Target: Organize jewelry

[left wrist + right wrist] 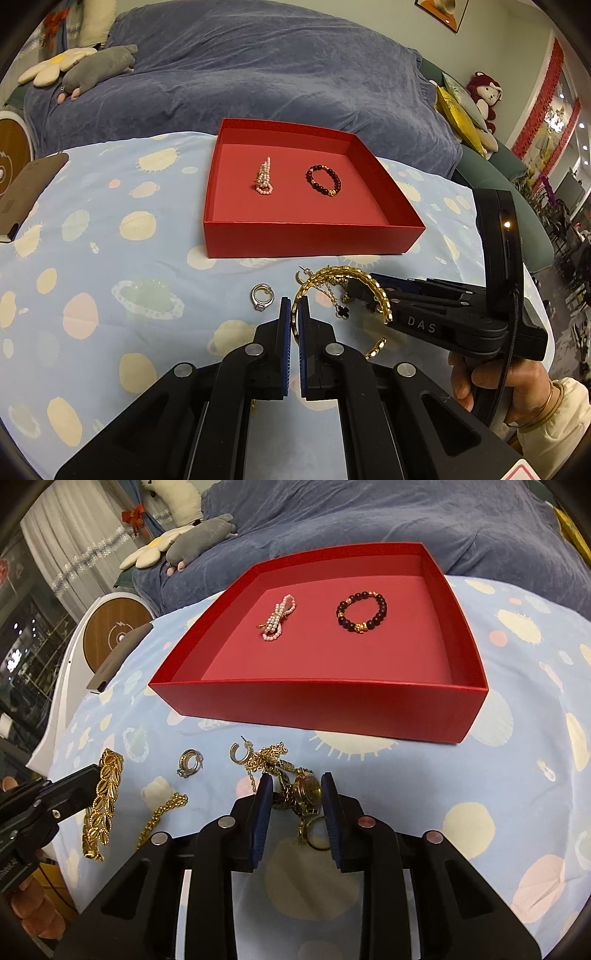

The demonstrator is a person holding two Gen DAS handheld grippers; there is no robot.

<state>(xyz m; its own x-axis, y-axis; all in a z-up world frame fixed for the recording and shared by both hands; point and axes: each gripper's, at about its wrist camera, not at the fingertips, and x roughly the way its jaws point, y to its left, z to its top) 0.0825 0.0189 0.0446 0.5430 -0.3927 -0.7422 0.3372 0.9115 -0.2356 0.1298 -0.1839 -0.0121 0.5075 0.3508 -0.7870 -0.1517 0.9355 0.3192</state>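
Two bracelets lie in the red box (314, 236) (pink pearl bracelet (264, 176) left, dark beaded bracelet (324, 180) right). The left gripper (294, 314) pinches a gold leaf-link bangle (306, 291) just above the table's (92, 258) cloth; the right gripper (297, 794), jaws spread, straddles a tangled gold pile (295, 782). Silver hoops (262, 297) lie nearby.

Pearl bracelet (276, 617) and dark bead bracelet (362, 610) lie apart inside red box (321, 705).
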